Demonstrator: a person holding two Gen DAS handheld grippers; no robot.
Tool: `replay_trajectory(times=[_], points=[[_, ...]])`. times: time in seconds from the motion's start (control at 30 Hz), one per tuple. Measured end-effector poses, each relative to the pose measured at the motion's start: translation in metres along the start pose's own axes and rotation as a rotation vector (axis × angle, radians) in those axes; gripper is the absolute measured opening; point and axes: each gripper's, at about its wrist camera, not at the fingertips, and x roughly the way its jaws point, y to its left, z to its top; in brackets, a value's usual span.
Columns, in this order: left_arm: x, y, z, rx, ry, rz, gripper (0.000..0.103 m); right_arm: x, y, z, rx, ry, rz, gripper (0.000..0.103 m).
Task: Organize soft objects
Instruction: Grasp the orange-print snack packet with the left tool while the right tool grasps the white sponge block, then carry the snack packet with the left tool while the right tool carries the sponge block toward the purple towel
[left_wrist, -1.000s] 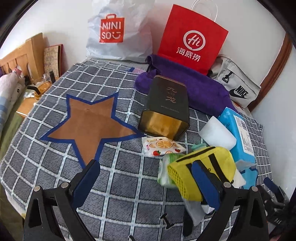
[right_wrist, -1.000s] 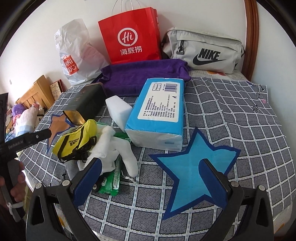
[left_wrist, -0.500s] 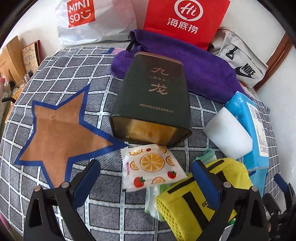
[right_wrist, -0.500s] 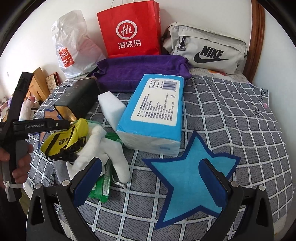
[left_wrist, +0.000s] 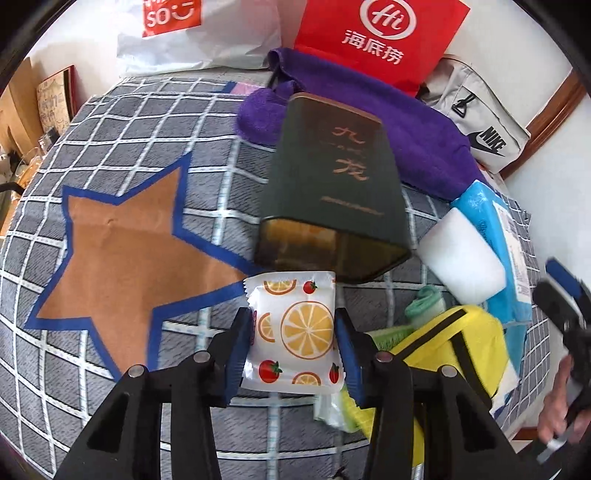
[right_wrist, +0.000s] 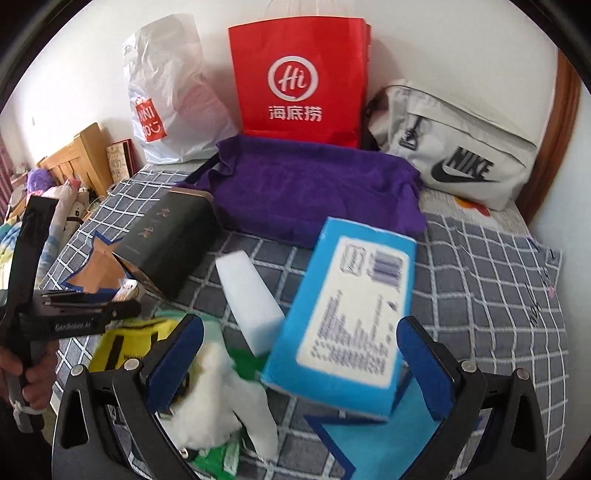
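A white packet printed with orange slices and strawberries (left_wrist: 295, 332) lies on the checked bedspread (left_wrist: 122, 122) in front of a dark tin box (left_wrist: 332, 188). My left gripper (left_wrist: 292, 325) is closing on it, and its blue pads touch both sides of the packet. In the right wrist view my right gripper (right_wrist: 301, 365) stands open and wide just above a blue tissue pack (right_wrist: 343, 314), whose near end shows between the fingers without touching them. A white plush piece (right_wrist: 221, 398), a yellow pouch (left_wrist: 454, 350) and a white foam block (right_wrist: 251, 295) crowd beside it.
A purple towel (right_wrist: 314, 192), a red paper bag (right_wrist: 299, 77), a white plastic bag (right_wrist: 166, 99) and a grey Nike bag (right_wrist: 454, 147) line the wall. A brown star (left_wrist: 125, 251) and a blue star (right_wrist: 376, 443) mark the spread. A green packet (right_wrist: 214, 458) lies under the plush.
My left gripper moved forward and down over the fruit-print packet and its jaws came in from wide to the packet's sides. My right gripper shifted from over the blue star to above the tissue pack.
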Motion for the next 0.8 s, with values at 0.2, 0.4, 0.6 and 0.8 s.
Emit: replay_trajectory(times=[0.2, 0.4, 0.6, 0.8], points=[[-0.009, 0.024, 0.001, -0.026, -0.014, 0.009, 0.041, 0.031, 0.023, 0.021, -0.082, 0.051, 0.020, 0.099], [-0.010, 0.041, -0.001, -0.057, -0.010, -0.010, 0.040, 0.060, 0.044, 0.026, -0.156, 0.120, 0.029, 0.083], [-0.013, 0.042, -0.004, -0.059, -0.018, -0.016, 0.040, 0.077, 0.058, 0.022, -0.218, 0.214, 0.034, 0.036], [-0.021, 0.047, -0.010, -0.074, -0.033, -0.017, 0.040, 0.048, 0.044, 0.023, -0.141, 0.117, 0.047, 0.034]])
